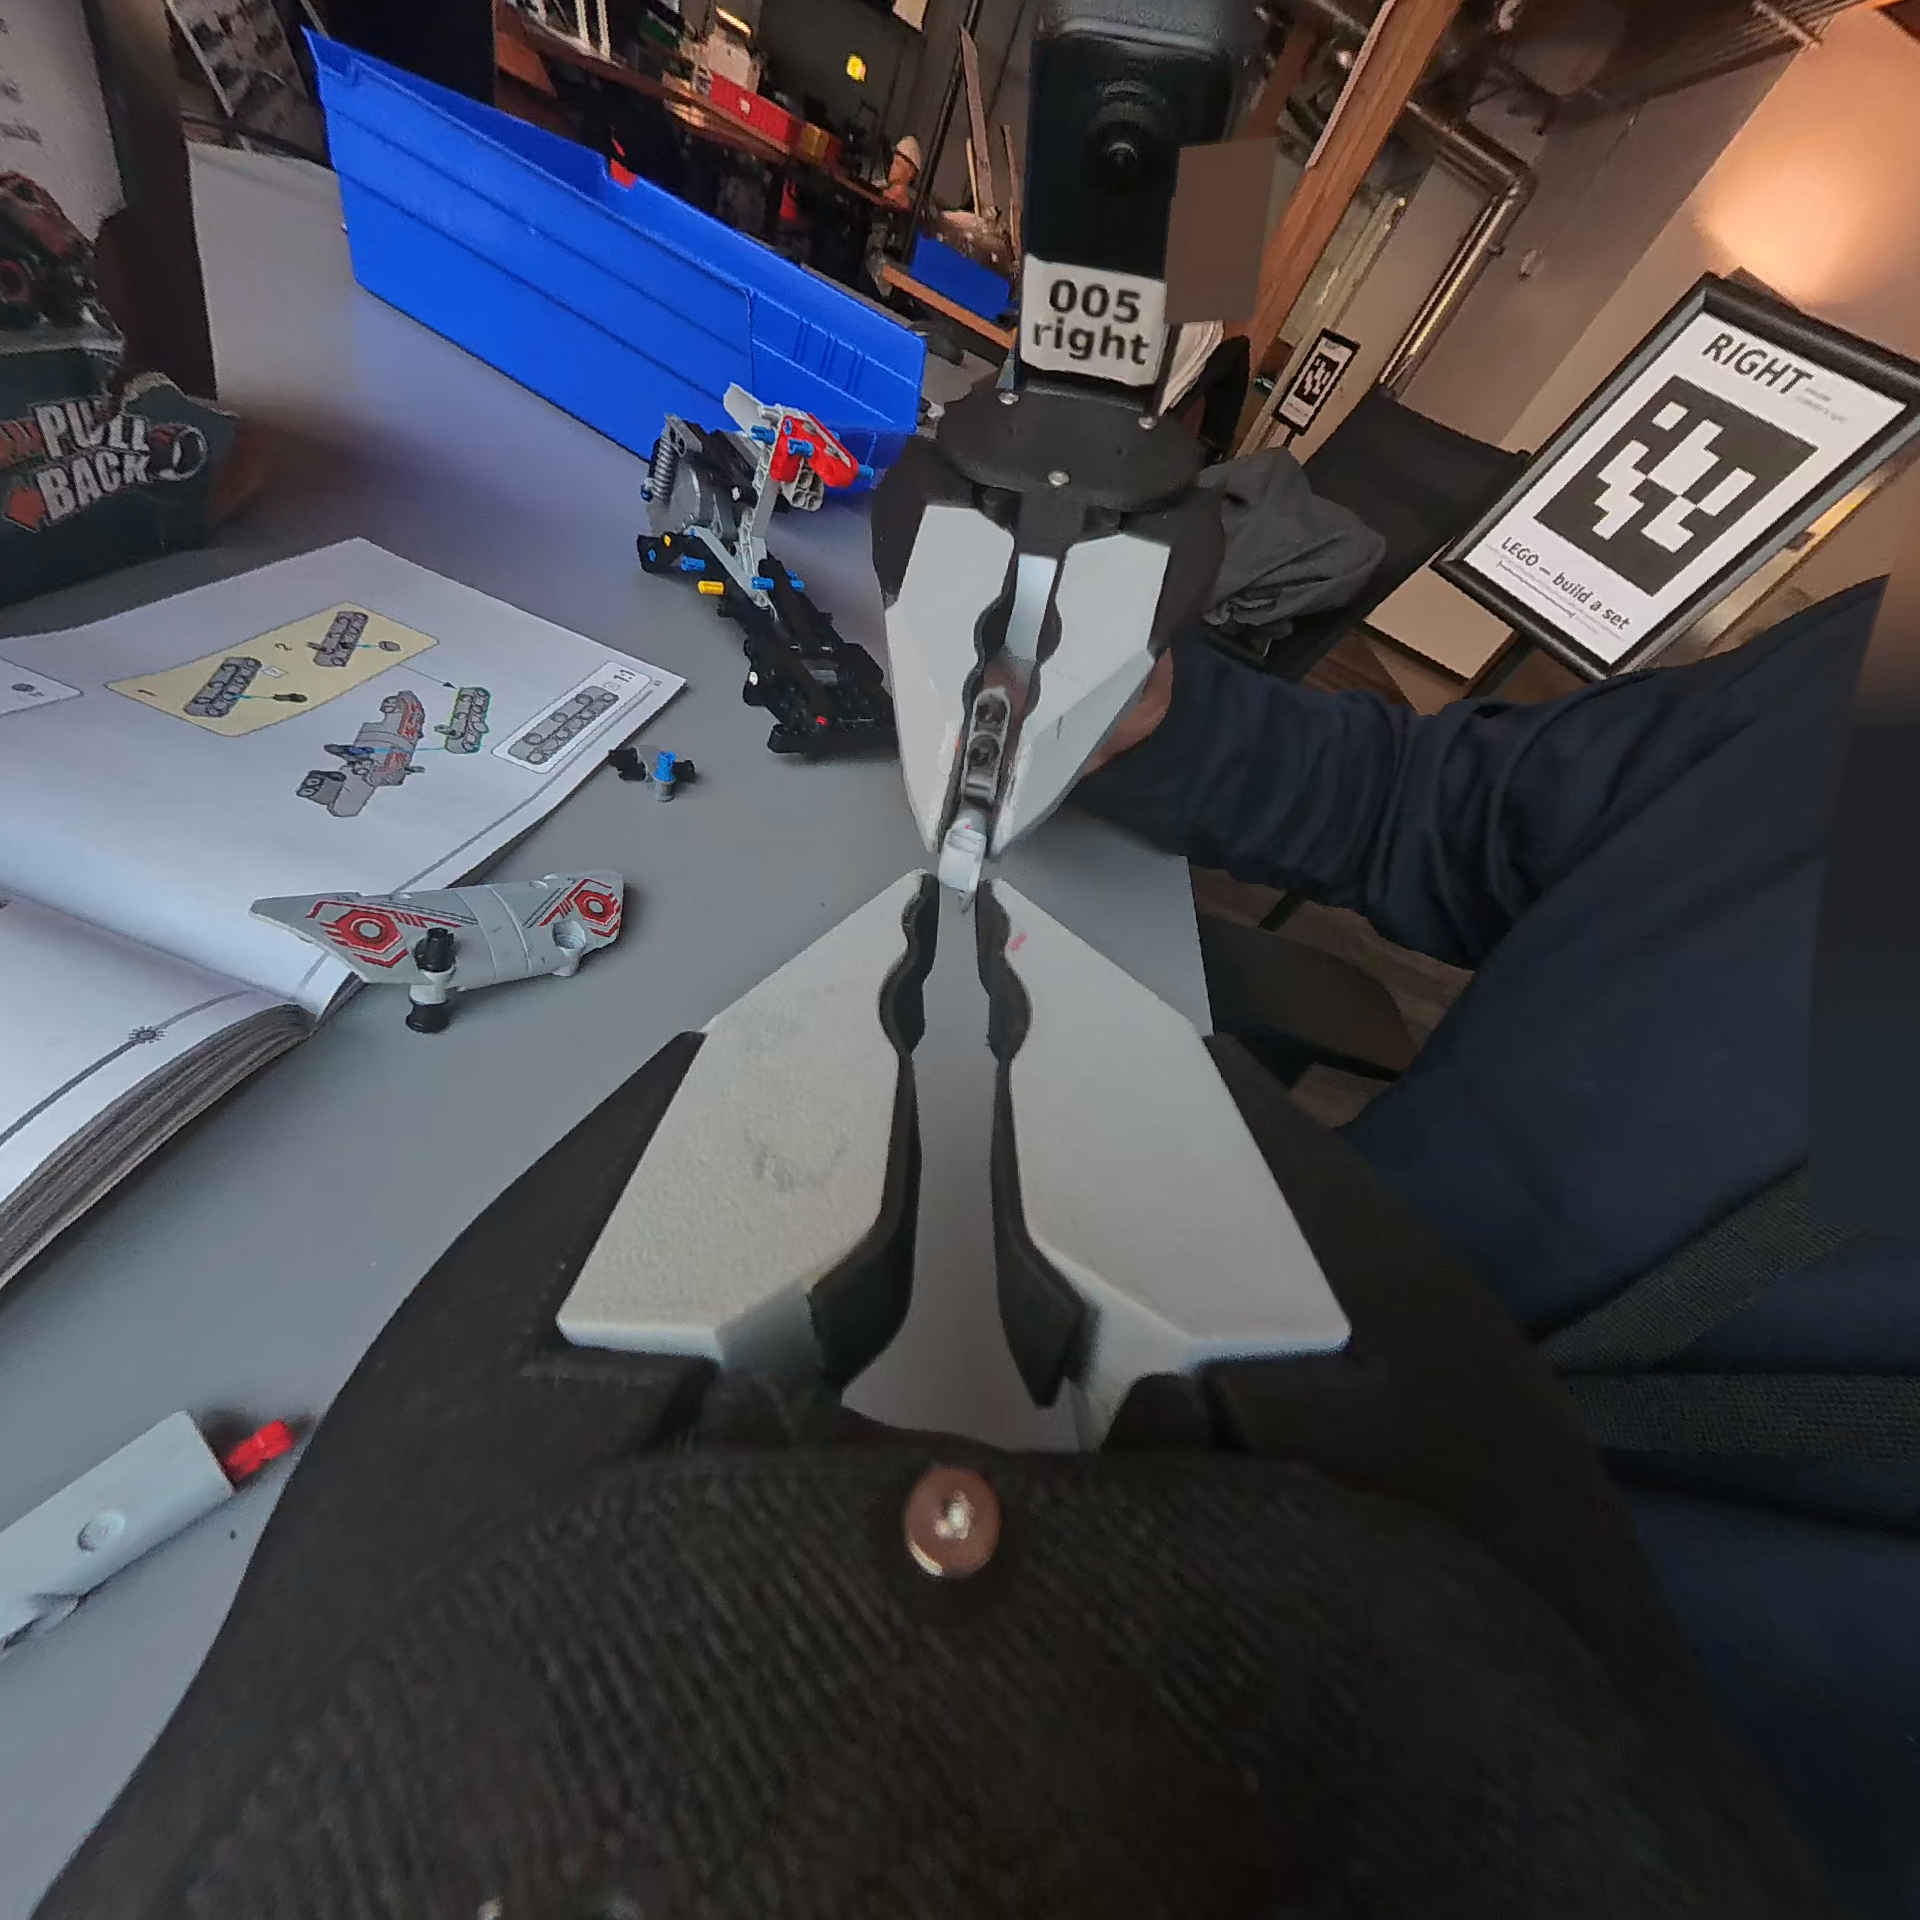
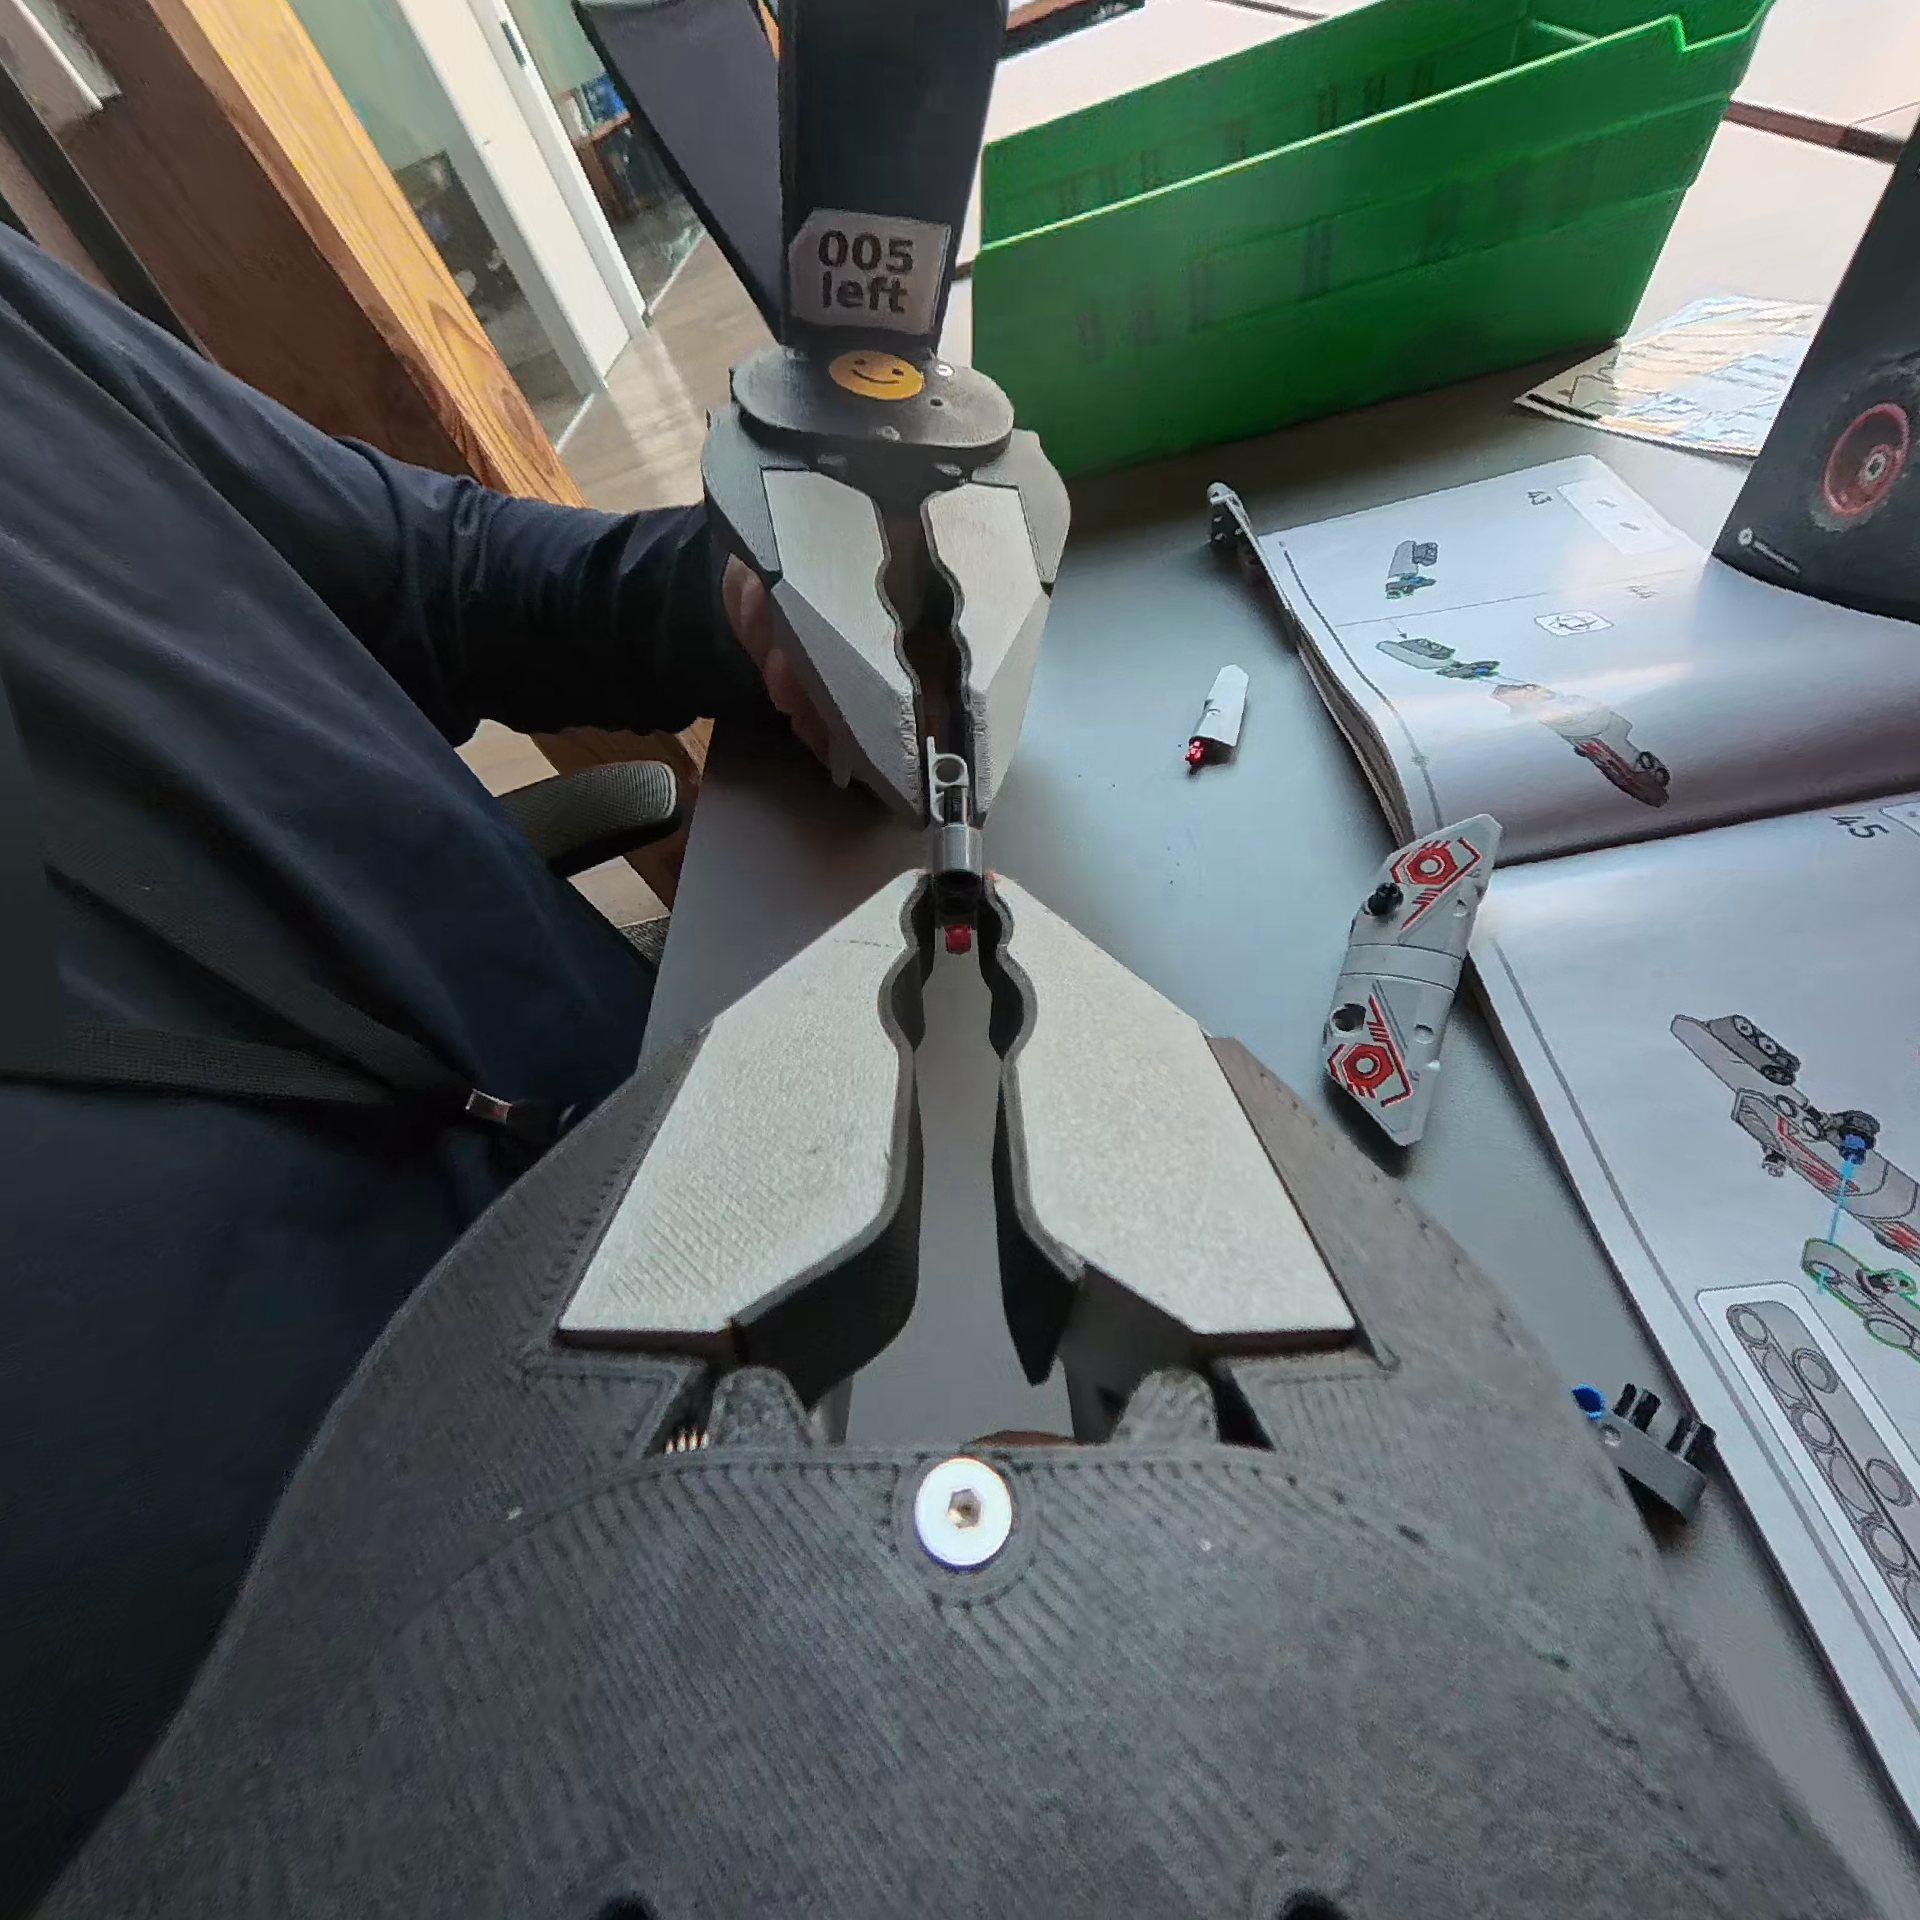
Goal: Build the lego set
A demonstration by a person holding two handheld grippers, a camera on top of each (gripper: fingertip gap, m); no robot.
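The left wrist view alone showed a blue bin [image 1: 613, 260], the partly built black-and-grey chassis [image 1: 758, 582] lying in front of it on the grey counter [image 1: 436, 457], and a framed marker sign [image 1: 1704, 468] standing at the right. The right wrist view alone showed two stacked green bins [image 2: 1340, 208] and a dark box [image 2: 1860, 447] bearing a red wheel picture, cut off by the right edge.

Both views showed one open instruction booklet [image 1: 260, 769] [image 2: 1621, 665], one grey winged panel [image 1: 457, 920] [image 2: 1403, 977] with red markings lying just beside it, one small grey connector with blue and black pins [image 1: 660, 771] [image 2: 1652, 1455], and one light grey piece with a red pin [image 1: 114, 1507] [image 2: 1218, 717] at its end.

The two claws met tip to tip above the counter's near edge. The right claw [image 2: 958, 883] [image 1: 971, 831] pinched a short dark grey beam [image 2: 954, 852] [image 1: 985, 738] with a red pin behind it. The left claw [image 1: 954, 888] [image 2: 951, 800] was pressed nearly together on a small light grey connector [image 2: 948, 771] [image 1: 961, 854], touching the beam's end. How the two pieces joined was hard to make out, since the fingers hid most of them. The person's dark blue sleeves reached both claws; the hands were largely hidden.
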